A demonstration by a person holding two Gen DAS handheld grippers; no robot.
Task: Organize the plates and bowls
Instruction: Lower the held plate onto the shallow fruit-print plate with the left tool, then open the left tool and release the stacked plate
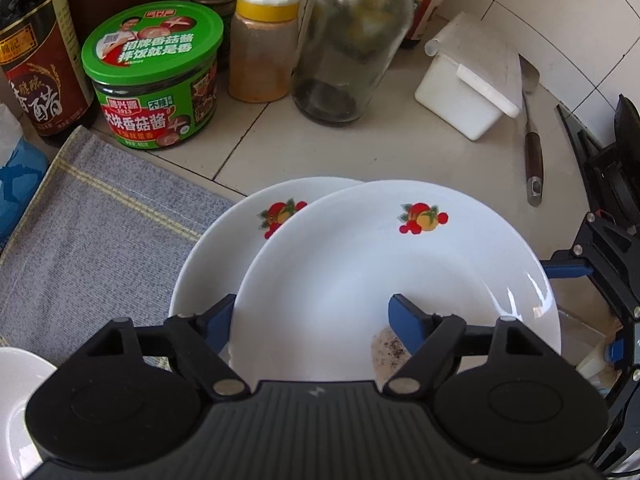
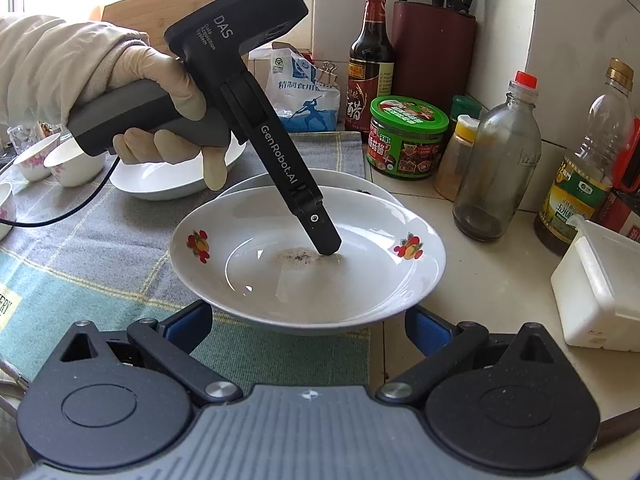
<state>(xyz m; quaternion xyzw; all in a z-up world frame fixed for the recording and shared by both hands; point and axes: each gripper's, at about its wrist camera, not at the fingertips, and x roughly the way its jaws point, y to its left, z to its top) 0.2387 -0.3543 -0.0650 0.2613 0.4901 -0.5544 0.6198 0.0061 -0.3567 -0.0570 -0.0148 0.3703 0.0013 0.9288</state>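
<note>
Now left claw (image 1: 310, 320) released, straddling top plate (image 1: 360, 260) rim, right claw (image 2: 308, 326) spread beside it.

The left wrist view looks steeply down along its hand-held gripper (image 1: 310, 320), close over the top plate (image 1: 400, 276), facing the jars at the bench's back. The right wrist view sits lower and further back, looking across that plate (image 2: 308, 264) from its other side. Both share the plates, green jar (image 1: 154, 80) (image 2: 408, 138) and glass bottle (image 1: 352, 40) (image 2: 496, 164).
</note>
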